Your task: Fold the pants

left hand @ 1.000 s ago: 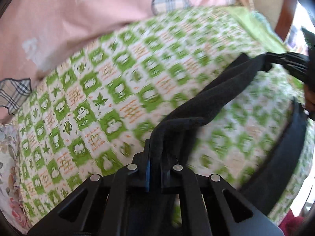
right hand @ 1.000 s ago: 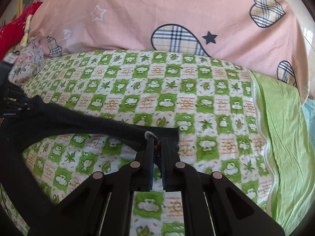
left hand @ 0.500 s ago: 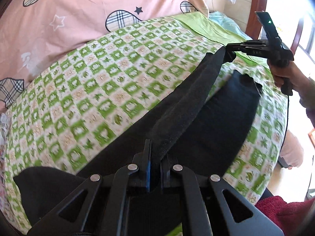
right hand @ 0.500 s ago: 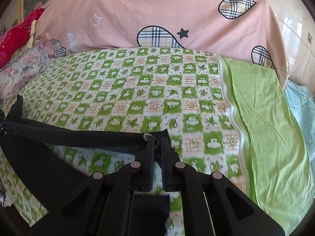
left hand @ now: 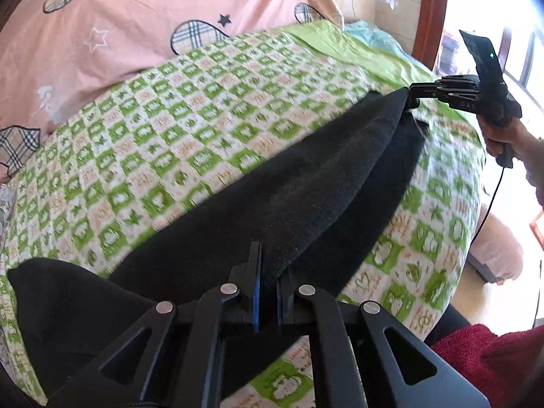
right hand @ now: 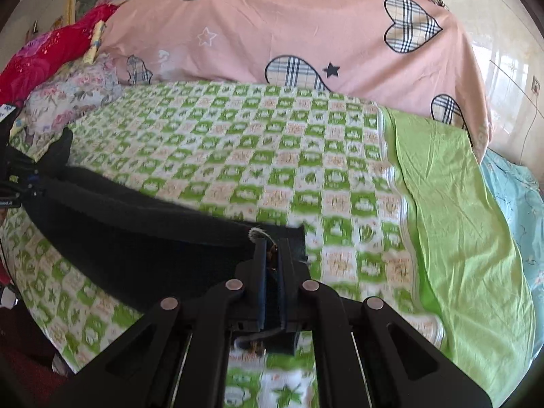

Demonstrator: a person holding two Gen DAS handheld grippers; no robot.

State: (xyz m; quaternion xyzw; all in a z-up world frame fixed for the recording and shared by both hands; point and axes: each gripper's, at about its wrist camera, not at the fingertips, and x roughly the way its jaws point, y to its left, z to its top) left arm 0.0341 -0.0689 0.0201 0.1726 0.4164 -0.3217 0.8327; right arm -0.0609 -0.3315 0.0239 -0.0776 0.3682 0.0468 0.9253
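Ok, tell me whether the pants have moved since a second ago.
Yes. The black pants, clamped in both grippers, now spread wider over the green checked sheet, covering more squares in the left wrist view.

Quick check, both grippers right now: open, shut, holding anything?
Left gripper: shut on the black pants.
Right gripper: shut on the other end of the same pants.

Pants (left hand: pixel 306 183): matt black fleecy cloth. Bed sheet (left hand: pixel 190 129): smooth printed cotton. Tongs (left hand: pixel 268 292): matt black plastic, shiny metal rivets.
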